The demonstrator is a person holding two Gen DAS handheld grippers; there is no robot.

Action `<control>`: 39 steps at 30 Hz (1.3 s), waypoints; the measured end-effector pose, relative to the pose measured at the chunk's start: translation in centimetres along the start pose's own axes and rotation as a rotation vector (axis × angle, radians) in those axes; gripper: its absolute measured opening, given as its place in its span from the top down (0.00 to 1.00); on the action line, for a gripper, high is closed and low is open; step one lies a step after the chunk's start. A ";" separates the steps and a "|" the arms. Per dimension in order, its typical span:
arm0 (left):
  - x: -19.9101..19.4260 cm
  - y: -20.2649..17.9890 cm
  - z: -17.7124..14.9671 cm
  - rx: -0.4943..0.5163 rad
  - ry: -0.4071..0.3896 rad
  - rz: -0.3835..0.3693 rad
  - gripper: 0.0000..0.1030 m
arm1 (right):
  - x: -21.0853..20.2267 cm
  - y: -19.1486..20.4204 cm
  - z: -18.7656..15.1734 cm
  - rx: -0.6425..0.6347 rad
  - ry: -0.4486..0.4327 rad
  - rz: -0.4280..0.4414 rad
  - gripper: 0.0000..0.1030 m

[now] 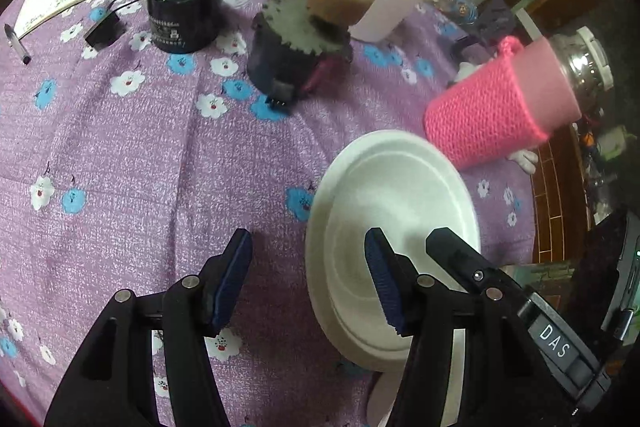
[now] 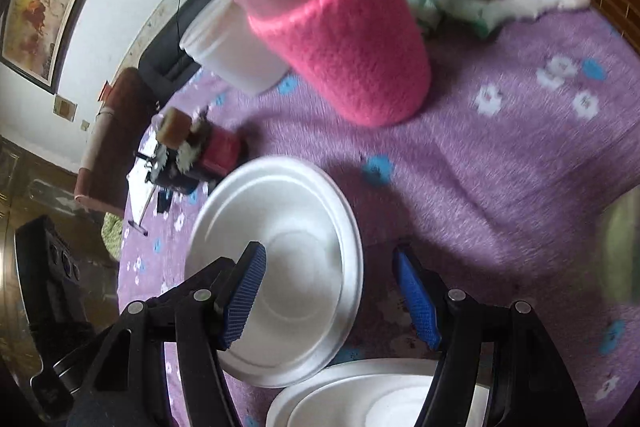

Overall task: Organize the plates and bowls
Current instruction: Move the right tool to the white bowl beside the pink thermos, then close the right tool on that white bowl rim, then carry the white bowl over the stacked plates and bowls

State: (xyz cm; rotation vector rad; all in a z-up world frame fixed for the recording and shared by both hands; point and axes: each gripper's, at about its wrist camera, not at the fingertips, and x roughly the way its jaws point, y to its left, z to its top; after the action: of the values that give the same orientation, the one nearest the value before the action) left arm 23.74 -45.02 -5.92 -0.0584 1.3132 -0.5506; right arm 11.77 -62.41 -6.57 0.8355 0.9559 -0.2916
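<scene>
Left wrist view showed the left claw [image 1: 310,283] apart and empty over the purple flowered cloth [image 1: 120,167], its right finger hiding part of a white plate [image 1: 392,199]. Right wrist view, blurred, had the right claw [image 2: 330,291] apart over that plate; a second plate [image 2: 360,399] was cut off below. Behind stood a pink knitted cup [image 2: 344,39].

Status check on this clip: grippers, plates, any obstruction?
Left gripper open, empty, beside the white plate. Right gripper open, straddling its rim. Second plate near edge. Pink knitted cup close behind.
</scene>
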 end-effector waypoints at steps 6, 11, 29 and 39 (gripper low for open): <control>0.4 0.5 -0.2 -0.020 0.022 0.028 0.45 | 0.3 -0.2 0.0 0.010 0.031 0.077 0.43; 0.0 1.5 -0.5 -0.039 0.008 0.046 0.45 | 0.6 -0.4 0.2 0.013 0.055 0.160 0.50; -3.2 2.6 -1.9 -0.019 -0.066 0.040 0.87 | 0.5 -0.2 -0.1 0.022 0.043 0.182 0.91; -10.7 4.7 -4.9 -0.063 -0.180 0.072 0.87 | -2.9 5.6 -2.8 -0.118 -0.005 0.250 0.90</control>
State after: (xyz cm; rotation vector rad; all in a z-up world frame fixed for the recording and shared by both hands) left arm 19.28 -35.14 0.73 -0.1099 1.1522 -0.4317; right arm 11.60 -57.03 -2.28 0.8357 0.8450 -0.0215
